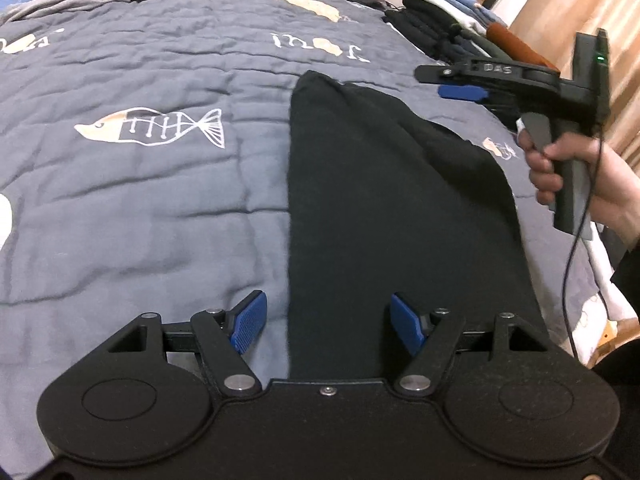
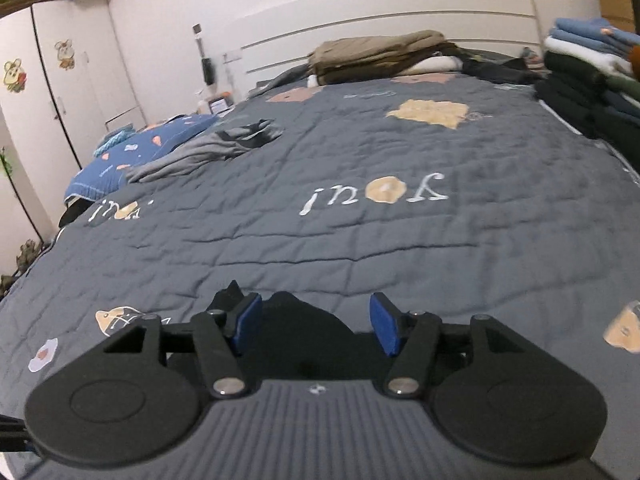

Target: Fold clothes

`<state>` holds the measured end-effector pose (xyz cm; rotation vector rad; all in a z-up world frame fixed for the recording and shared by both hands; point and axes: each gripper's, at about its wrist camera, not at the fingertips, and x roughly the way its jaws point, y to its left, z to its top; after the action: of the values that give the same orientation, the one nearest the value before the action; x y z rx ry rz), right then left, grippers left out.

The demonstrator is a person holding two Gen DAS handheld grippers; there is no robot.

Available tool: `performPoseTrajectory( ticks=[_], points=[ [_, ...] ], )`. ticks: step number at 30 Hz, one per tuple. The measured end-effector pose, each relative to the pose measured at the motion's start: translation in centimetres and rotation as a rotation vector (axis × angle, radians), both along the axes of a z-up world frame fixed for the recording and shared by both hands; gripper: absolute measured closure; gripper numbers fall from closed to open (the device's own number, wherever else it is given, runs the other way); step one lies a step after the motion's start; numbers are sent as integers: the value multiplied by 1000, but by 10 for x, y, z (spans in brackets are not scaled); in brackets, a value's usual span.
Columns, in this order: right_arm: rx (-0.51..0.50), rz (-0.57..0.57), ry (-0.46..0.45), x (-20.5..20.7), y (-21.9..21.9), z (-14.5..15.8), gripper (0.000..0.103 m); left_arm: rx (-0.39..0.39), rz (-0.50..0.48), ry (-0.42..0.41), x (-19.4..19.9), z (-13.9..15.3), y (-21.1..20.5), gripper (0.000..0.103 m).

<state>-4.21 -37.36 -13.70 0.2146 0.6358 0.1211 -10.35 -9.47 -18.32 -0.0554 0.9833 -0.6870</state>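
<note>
Grey quilted bedspread (image 2: 360, 220), white headboard (image 2: 380, 16), wardrobe (image 2: 72, 80)

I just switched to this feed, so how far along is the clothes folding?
Done: folded clothes stacked at the bed's right edge and by the headboard. In hand: the black fabric garment lies flat as a long folded strip on the grey quilt; the left hand-held gripper and right hand-held gripper are both open, gripping nothing. Left: folding the strip shorter, plus the crumpled grey garment.
</note>
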Motion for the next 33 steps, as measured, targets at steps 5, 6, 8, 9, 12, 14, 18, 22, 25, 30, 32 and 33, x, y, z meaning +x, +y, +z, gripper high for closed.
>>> performPoseTrajectory(
  ticks=[5,6,8,9,12,14,18,22,25,30,32,33],
  points=[
    [-20,31,33,23,6,-19,44,-17,18,-8,14,4,1,36],
    [-22,35,42,26,6,-23,44,-19,19,-10,17,4,0,36],
    [-27,34,69,30,7,-29,44,-25,17,-12,22,6,-3,36],
    [-29,34,82,32,7,-32,45,-29,14,-13,23,7,-5,36],
    [10,44,99,33,6,-37,55,-36,-1,-22,24,9,-10,36],
    [24,43,102,33,6,-38,84,-37,-8,-27,23,11,-11,36],
    [95,-30,59,30,-5,-32,93,-40,-7,-38,21,14,-10,36],
    [150,-118,34,27,-23,-31,101,-48,1,-42,20,17,-7,36],
    [134,-108,62,29,-23,-38,101,-44,-1,-45,20,17,-7,36],
    [173,-88,57,29,-27,-28,82,-48,5,-46,21,18,-6,35],
    [198,-93,60,28,-30,-21,59,-49,12,-49,22,19,-6,35],
    [196,-104,54,25,-30,-17,53,-49,16,-52,23,19,-5,35]
  ],
)
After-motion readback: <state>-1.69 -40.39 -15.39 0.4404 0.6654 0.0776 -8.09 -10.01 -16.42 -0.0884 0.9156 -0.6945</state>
